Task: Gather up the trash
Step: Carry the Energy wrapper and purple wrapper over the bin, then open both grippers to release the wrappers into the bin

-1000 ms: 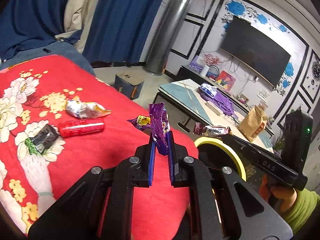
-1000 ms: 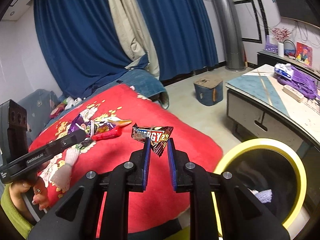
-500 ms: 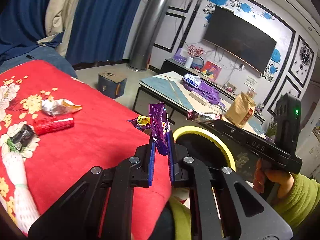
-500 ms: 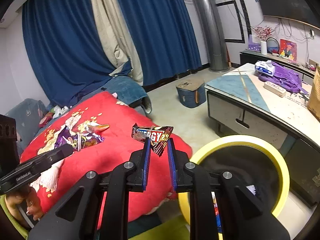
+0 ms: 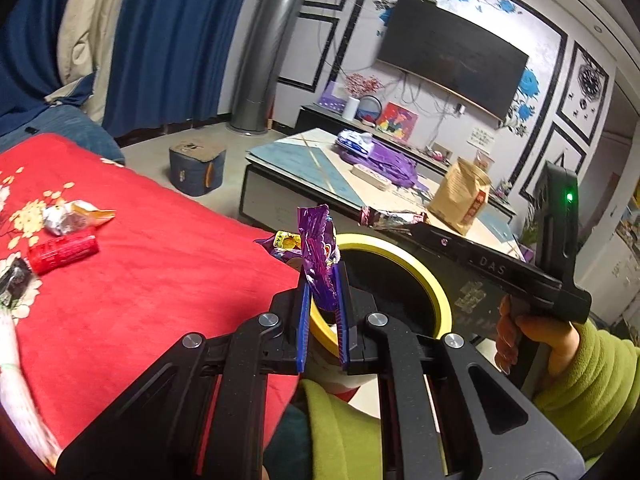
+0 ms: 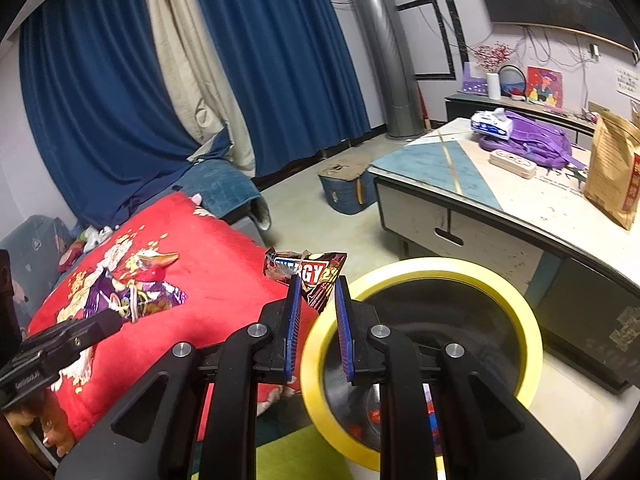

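My left gripper (image 5: 323, 280) is shut on a purple snack wrapper (image 5: 318, 248) and holds it at the near rim of a yellow-rimmed black bin (image 5: 400, 258). My right gripper (image 6: 316, 290) is shut on a dark "ENERGY" bar wrapper (image 6: 308, 272), held over the left rim of the same bin (image 6: 500, 284). The right gripper also shows in the left wrist view (image 5: 394, 216) with its wrapper above the bin. The left gripper and purple wrapper also show in the right wrist view (image 6: 132, 300). On the red blanket (image 5: 168, 264) lie a red can (image 5: 62, 250), a silver wrapper (image 5: 72, 216) and a dark wrapper (image 5: 14, 280).
A low table (image 6: 460, 184) stands behind the bin with a purple bag (image 6: 528, 144) and a brown paper bag (image 6: 612, 168). A blue stool (image 5: 196, 168) stands on the floor. Blue curtains (image 6: 120, 80) hang behind the bed.
Both grippers have swung right from over the red blanket to the bin, each still holding its wrapper. The bin is now closer and larger in both views.
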A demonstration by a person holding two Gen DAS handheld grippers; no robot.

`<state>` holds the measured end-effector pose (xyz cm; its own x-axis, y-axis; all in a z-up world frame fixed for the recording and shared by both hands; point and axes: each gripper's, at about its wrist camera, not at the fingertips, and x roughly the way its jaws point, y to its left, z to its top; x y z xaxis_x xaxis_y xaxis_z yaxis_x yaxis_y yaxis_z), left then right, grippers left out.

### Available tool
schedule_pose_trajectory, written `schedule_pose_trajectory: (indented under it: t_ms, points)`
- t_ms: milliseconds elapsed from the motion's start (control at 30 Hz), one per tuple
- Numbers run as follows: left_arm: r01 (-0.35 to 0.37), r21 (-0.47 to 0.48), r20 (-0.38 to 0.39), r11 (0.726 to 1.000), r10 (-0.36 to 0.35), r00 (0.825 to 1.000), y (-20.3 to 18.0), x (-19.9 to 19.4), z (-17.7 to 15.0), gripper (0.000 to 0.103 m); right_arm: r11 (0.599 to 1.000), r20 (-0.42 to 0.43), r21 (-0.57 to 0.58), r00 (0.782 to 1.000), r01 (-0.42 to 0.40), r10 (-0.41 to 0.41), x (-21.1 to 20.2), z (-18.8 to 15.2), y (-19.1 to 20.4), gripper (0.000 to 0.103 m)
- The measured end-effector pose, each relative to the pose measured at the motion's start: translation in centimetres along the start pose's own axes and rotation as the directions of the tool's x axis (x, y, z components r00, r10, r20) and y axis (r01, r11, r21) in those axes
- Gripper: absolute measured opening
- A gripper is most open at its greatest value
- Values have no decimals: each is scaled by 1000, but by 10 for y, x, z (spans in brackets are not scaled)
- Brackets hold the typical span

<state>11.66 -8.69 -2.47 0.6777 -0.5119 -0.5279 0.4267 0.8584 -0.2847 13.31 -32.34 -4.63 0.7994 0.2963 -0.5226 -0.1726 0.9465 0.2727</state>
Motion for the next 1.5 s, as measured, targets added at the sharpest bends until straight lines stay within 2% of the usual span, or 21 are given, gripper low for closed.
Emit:
schedule_pose_trajectory:
  t_ms: [700, 1100, 1500]
  points:
    - [87, 142, -114, 986, -71, 991, -60, 50, -16, 7, 989, -49, 105, 994, 105, -101, 1, -25, -65, 17]
    - [130, 167, -188, 977, -98, 977, -77, 83, -30, 7, 976, -86, 169, 988, 141, -128, 4, -37, -93, 17]
    - [151, 181, -242, 972, -105, 965, -80, 109, -28, 7, 959, -141, 227, 980, 168, -138, 15, -50, -116, 19]
